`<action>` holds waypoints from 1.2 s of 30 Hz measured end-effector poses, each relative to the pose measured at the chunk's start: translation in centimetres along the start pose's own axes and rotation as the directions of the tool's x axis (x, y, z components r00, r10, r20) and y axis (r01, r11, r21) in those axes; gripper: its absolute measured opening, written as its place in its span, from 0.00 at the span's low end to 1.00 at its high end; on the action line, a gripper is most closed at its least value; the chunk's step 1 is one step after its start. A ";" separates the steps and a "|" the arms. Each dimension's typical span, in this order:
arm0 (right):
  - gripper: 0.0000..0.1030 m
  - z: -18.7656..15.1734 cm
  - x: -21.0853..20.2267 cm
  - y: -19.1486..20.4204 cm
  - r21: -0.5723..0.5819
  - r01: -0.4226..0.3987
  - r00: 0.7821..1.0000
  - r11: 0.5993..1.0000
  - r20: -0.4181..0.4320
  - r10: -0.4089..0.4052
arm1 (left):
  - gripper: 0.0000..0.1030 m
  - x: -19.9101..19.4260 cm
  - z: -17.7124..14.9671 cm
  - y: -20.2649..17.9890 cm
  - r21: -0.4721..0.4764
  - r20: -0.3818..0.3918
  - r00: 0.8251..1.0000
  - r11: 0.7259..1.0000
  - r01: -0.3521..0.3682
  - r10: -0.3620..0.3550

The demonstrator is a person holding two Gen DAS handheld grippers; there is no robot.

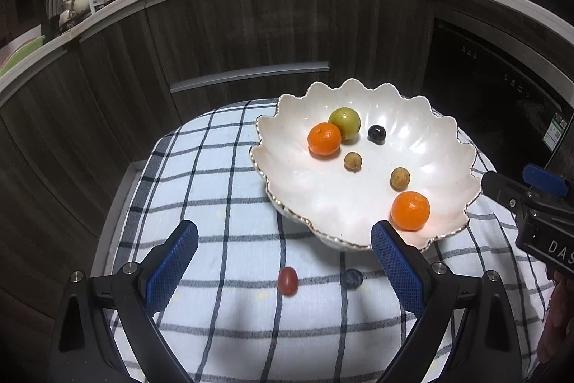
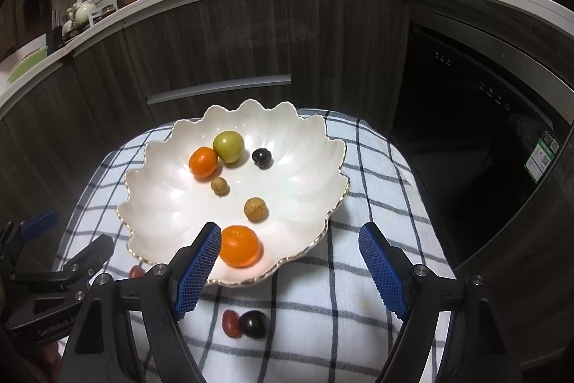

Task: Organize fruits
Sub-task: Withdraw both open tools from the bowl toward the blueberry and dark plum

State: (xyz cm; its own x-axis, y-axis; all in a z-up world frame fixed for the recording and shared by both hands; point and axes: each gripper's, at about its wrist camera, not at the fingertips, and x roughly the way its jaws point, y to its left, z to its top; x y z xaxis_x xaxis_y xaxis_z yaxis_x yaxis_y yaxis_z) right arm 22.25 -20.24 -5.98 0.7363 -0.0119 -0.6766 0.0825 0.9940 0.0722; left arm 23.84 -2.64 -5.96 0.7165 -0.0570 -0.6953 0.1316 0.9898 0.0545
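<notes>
Both grippers (image 1: 283, 271) (image 2: 288, 270) agape, fruit bowl (image 1: 412, 131) ahead, perhaps untouched

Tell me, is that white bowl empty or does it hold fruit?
It holds fruit: inside the white bowl lie two oranges, a green fruit, a dark one and two small brown ones.

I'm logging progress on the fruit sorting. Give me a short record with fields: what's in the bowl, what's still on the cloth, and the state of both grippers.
surface: checked cloth
bowl: white scalloped bowl on the cloth
in bowl: two oranges, green fruit, dark berry, two small brown fruits
on cloth: two red tomatoes, dark grape
left gripper: open, empty
right gripper: open, empty
</notes>
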 end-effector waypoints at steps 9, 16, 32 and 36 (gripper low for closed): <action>0.77 -1.5 -0.3 0.8 -0.029 -0.008 1.000 1.000 -0.004 0.007 | 0.96 -0.1 -1.8 0.3 0.007 -0.008 1.000 1.000 -0.001 0.001; 0.77 -2.7 -0.4 0.9 -0.047 -0.033 0.999 0.998 -0.017 0.032 | 0.95 -0.3 -3.0 -0.5 0.037 0.007 1.000 0.999 -0.003 0.003; 0.58 -5.5 1.6 0.5 -0.056 -0.102 0.989 0.993 -0.109 0.095 | 0.79 1.8 -5.1 -3.7 0.149 -0.018 0.998 0.987 0.058 -0.056; 0.58 -6.1 2.3 0.4 -0.043 -0.117 0.986 0.992 -0.129 0.110 | 0.75 2.6 -5.3 -4.2 0.155 -0.031 0.997 0.985 0.070 -0.066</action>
State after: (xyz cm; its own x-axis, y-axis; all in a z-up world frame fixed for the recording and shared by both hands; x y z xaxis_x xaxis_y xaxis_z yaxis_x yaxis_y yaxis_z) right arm 19.90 -19.16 -11.99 0.6482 0.1120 -0.7532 -0.0332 0.9923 0.1190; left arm 21.50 -6.29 -11.81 0.6850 -0.1181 -0.7189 0.2859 0.9512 0.1163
